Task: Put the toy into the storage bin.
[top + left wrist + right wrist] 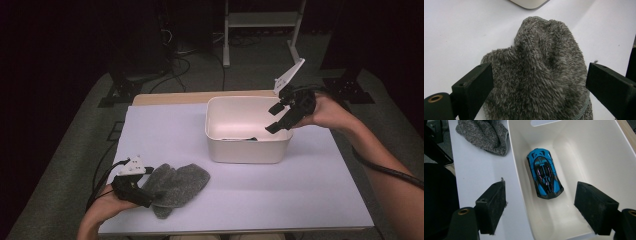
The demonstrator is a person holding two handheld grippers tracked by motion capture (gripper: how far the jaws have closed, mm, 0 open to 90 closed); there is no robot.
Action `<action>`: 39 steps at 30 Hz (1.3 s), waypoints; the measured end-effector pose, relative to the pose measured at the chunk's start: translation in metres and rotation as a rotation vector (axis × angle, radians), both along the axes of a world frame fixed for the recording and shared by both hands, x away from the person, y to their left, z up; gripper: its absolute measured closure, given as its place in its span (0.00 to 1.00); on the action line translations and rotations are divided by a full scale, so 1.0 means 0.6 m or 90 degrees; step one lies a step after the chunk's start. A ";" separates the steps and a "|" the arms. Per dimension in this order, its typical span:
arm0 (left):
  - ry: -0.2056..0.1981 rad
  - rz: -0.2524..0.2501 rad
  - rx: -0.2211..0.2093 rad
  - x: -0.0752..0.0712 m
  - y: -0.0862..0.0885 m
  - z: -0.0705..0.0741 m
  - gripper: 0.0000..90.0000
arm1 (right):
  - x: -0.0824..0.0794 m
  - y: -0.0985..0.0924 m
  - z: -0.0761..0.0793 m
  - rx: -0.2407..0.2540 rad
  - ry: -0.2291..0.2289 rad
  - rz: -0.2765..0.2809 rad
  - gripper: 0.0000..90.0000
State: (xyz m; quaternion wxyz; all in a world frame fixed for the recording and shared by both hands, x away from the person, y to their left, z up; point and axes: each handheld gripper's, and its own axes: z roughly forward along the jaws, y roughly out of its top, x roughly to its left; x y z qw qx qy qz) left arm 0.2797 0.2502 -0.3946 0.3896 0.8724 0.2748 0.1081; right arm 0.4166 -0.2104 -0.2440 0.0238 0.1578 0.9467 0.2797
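- Risk of a poor pick at the left tool (145, 197): jaws stand to either side of the grey fuzzy cloth (544, 75) without pinching yet; closing on only the top fluff could let the soft fabric slip out on lifting.
- Risk of dragging: cloth lies flat on the desk (280, 195), directly ahead of and between the left jaws, so a low approach could push it along rather than catch it.
- Risk at the right tool (281, 116): hovers over the near rim of the white bin (250, 147); a careless dip could knock the wall or shift the bin.
- Right tool: spread wide, empty, touching nothing.
- Blue toy car (544, 173) lying in the bin, below and between the right jaws.
- Left tool: open, straddling the cloth, not gripping.
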 end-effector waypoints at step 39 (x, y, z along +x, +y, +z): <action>0.002 0.001 0.012 0.000 -0.002 -0.008 0.08 | -0.093 -0.132 -0.053 0.056 0.011 -0.083 0.21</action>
